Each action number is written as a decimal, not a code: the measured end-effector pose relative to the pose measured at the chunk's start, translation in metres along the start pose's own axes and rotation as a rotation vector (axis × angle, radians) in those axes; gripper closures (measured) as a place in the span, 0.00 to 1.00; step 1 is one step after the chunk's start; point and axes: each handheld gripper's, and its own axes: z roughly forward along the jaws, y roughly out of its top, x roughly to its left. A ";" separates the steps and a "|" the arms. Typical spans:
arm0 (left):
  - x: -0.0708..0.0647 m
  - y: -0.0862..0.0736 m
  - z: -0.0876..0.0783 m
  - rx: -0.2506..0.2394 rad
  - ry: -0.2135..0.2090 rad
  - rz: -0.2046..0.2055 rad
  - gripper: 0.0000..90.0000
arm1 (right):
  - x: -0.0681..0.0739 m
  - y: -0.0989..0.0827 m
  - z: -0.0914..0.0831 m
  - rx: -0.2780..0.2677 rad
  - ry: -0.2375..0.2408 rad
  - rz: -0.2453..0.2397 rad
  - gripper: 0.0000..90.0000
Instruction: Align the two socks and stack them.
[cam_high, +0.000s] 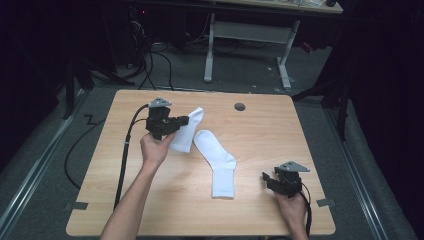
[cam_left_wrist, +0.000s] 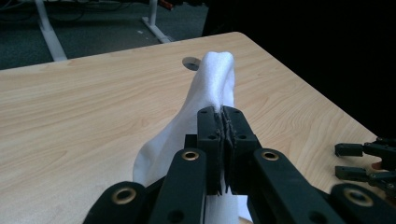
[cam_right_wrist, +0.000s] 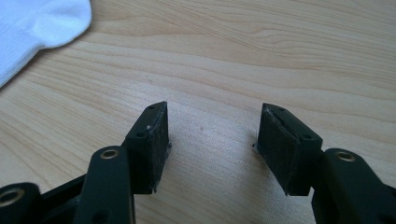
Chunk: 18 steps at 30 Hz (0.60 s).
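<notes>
Left tool (cam_high: 183, 120), held over the left half of the wooden surface (cam_high: 260, 130): jaws clenched on a fold of a white sock (cam_high: 186, 134), which hangs lifted from them with its lower end near the surface; in the left gripper view the cloth (cam_left_wrist: 212, 81) rises past the pinched pads toward a round hole (cam_left_wrist: 190, 63) in the surface. Second white sock (cam_high: 218, 162): lying flat and bent at mid-surface, just beside the lifted one. Right tool (cam_high: 266, 178), low near the right front corner: released, jaws wide apart with bare wood between its pads (cam_right_wrist: 156, 144), well apart from the flat sock's end (cam_right_wrist: 32, 28).
</notes>
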 end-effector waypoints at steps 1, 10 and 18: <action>-0.001 0.002 0.001 -0.001 -0.002 0.000 0.96 | 0.000 0.000 0.000 0.000 0.000 -0.001 0.48; -0.013 0.001 0.020 0.021 -0.011 0.009 0.96 | 0.000 0.000 0.000 0.000 0.000 0.000 0.48; -0.028 -0.008 0.036 0.042 -0.050 0.022 0.96 | 0.000 0.000 0.000 0.000 0.000 -0.001 0.48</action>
